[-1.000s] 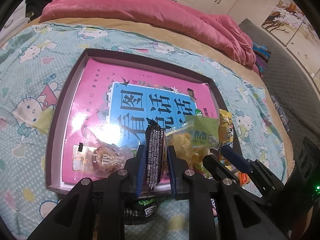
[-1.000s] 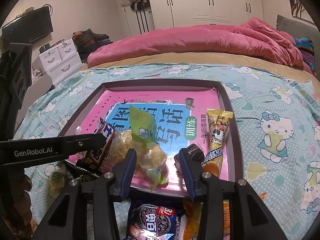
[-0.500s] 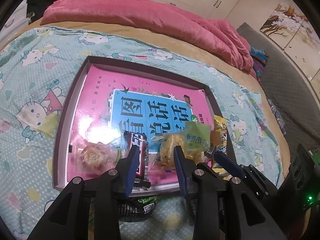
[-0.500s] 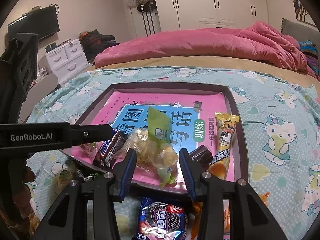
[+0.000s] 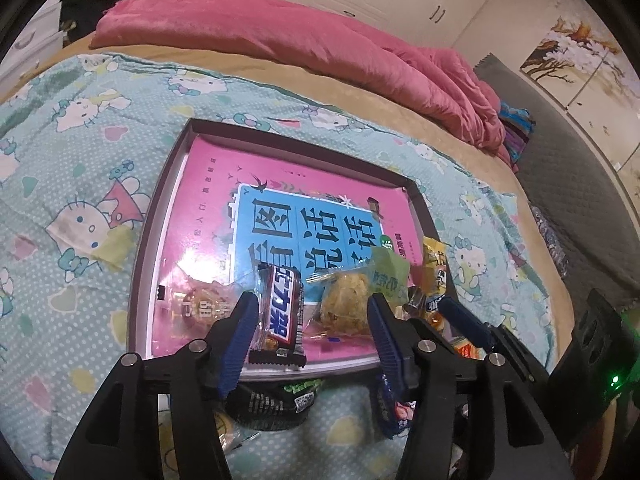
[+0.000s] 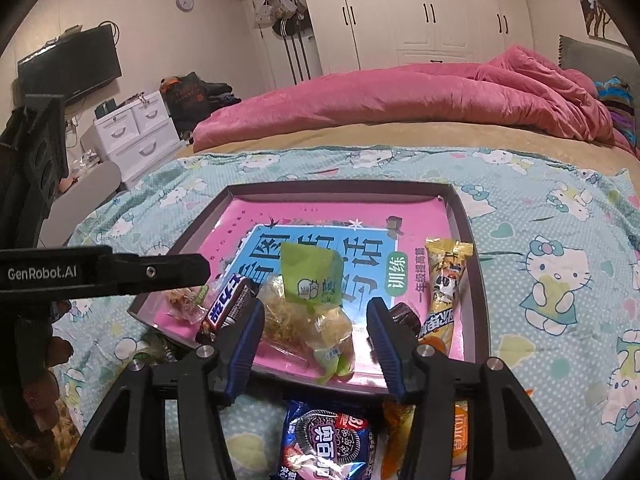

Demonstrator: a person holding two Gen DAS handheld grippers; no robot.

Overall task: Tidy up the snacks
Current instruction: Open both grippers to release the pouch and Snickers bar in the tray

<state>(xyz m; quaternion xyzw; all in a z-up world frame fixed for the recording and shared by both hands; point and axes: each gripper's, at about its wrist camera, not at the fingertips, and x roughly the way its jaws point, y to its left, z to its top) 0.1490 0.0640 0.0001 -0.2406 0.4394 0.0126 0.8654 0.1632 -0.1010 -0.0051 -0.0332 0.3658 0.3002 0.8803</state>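
Left wrist view looks down on a shallow dark-rimmed tray (image 5: 160,216) lined with a pink and blue book cover, lying on a cartoon-cat bedspread (image 5: 80,184). The left gripper (image 5: 312,320) has its jaws opening; a dark chocolate bar (image 5: 280,312) lies on the tray's near edge between them, close to the left pad but not pressed. Only this view shows a clear-wrapped round pastry (image 5: 200,300) at the tray's near left, and a black and green packet (image 5: 276,400) on the bedspread under the gripper.

Right wrist view adds the room: a wall television (image 6: 72,64), white drawers (image 6: 136,136), wardrobe doors (image 6: 424,12). The right gripper (image 6: 316,332) is also opening, released, with a green-labelled bag of crisp pieces (image 6: 308,304) lying between its blue pads. Beside it are a yellow wrapped bar (image 6: 444,288) along the tray's right side and a small dark candy (image 6: 404,316). A blue cookie packet (image 6: 328,440) and an orange packet (image 6: 460,432) lie outside the tray, partly hidden by the gripper's fingers. A pink duvet (image 6: 400,100) is heaped beyond.
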